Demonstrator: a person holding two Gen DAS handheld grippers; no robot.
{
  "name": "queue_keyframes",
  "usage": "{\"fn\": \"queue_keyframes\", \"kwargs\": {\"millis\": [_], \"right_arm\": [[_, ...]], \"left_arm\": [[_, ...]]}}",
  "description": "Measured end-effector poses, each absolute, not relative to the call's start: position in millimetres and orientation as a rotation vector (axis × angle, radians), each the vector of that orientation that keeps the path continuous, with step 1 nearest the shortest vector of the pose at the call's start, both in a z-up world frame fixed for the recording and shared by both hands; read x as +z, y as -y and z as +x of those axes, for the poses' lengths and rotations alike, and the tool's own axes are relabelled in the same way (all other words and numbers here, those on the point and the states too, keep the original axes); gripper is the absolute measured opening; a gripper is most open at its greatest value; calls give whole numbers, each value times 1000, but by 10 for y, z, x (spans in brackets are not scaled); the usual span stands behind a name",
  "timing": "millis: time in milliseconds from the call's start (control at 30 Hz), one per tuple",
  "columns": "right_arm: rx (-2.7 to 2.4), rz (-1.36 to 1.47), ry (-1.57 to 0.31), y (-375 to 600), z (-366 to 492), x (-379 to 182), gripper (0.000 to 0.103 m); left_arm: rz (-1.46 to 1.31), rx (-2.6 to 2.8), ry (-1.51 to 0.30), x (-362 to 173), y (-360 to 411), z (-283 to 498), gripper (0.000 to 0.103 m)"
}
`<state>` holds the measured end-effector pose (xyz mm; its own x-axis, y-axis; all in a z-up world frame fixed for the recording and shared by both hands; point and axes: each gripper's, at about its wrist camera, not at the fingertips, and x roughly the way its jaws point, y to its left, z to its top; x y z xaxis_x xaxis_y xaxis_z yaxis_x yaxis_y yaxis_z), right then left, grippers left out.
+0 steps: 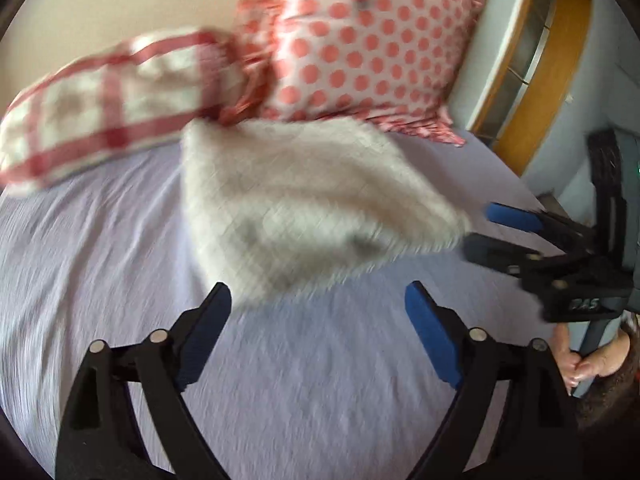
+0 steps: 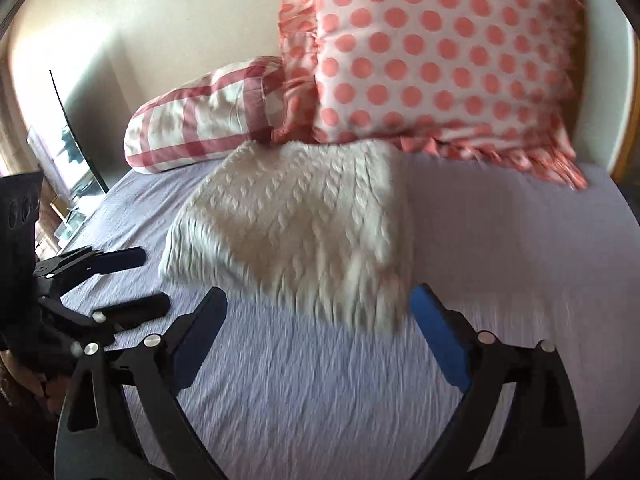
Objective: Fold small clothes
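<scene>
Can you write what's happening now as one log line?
left gripper: open, empty | right gripper: open, empty | sweater: folded on bed

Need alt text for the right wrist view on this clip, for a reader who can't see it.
A folded white cable-knit garment lies on a lavender bed sheet, its far edge reaching a polka-dot pillow and a red checked bolster. The right gripper and left gripper are both open and empty.

A: In the left wrist view the sweater point(image 1: 312, 204) is smeared with blur; its knit can't be read, and the check pillow point(image 1: 108, 108) is blurred too.

B: The dot pillow point(image 2: 440, 52) is cut by the top edge in the right wrist view, and the sweater's near corner blurs out. The left hand point(image 2: 24, 384) barely shows at the edge
</scene>
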<state>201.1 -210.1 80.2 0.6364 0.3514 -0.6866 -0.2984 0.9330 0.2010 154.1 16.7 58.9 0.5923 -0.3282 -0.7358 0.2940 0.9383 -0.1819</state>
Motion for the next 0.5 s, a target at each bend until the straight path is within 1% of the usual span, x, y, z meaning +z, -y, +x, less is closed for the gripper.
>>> {"fn": "queue_keyframes", "kwargs": {"millis": [100, 233, 367, 500], "right_arm": [[331, 64, -866, 2056, 1856, 596, 95], [250, 23, -917, 1900, 1871, 385, 95], [221, 21, -954, 1879, 1921, 300, 95], [202, 12, -973, 1859, 1960, 238, 95]], "left_arm": [[-11, -241, -890, 456, -230, 1389, 89], [14, -163, -935, 303, -235, 1385, 89], [-36, -128, -995, 147, -318, 1515, 89], [-42, -129, -990, 132, -325, 1525, 90]]}}
